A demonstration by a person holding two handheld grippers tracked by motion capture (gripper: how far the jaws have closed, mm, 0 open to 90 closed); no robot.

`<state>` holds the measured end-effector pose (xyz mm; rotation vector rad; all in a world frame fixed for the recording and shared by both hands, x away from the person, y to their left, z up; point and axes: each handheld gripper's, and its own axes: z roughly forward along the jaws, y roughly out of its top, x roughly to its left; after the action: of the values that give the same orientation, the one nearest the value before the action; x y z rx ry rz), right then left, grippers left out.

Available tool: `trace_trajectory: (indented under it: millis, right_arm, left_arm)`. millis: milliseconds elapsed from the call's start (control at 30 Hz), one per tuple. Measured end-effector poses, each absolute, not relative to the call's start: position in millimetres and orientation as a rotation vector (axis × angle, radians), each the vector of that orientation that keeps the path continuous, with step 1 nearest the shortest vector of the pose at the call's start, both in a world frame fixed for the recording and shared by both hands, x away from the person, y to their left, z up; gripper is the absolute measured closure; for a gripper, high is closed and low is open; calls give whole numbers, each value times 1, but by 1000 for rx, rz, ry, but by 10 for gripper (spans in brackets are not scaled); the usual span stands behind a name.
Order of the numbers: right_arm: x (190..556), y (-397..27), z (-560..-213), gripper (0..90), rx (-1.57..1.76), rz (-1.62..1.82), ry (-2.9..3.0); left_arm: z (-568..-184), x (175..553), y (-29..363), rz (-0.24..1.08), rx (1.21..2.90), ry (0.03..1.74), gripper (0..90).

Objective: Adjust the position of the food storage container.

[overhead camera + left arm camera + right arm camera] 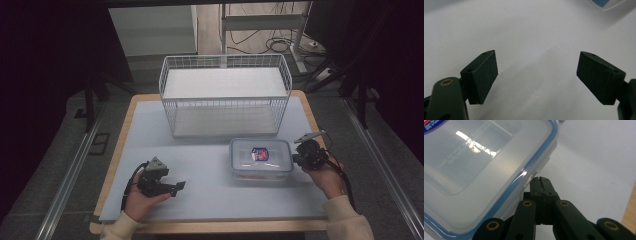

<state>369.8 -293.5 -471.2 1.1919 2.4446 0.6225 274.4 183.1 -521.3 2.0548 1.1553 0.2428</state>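
On the worktop, in front of the wire basket, a lidded container is met at its right edge by the right hand-held gripper, pressed together beside a latch; if unlatching is meant, the tab should be caught squarely while the left hand-held gripper, spread and empty, is brought over to steady the container

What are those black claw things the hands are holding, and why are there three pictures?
Those are tongs that a person squeezes by hand, one in each hand. One picture looks down from above the table. The other two come from small cameras riding on each pair of tongs. The left tongs are open over bare table and hold nothing. The right tongs are pinched shut, right beside a clear plastic box with a blue-edged lid. Behind the box stands an empty white wire basket.
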Motion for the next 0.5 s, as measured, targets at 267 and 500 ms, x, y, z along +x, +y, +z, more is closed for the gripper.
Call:
trace_trajectory:
  millis: [267,500]
  right_arm:
    - [371,-288,-473,900,1174,596,2454]
    - [375,-272,-473,899,1130,599,2466]
  left_arm:
    - [-522,275,184,249,2047,1168,170]
    - [-522,276,184,248,2050,1168,170]
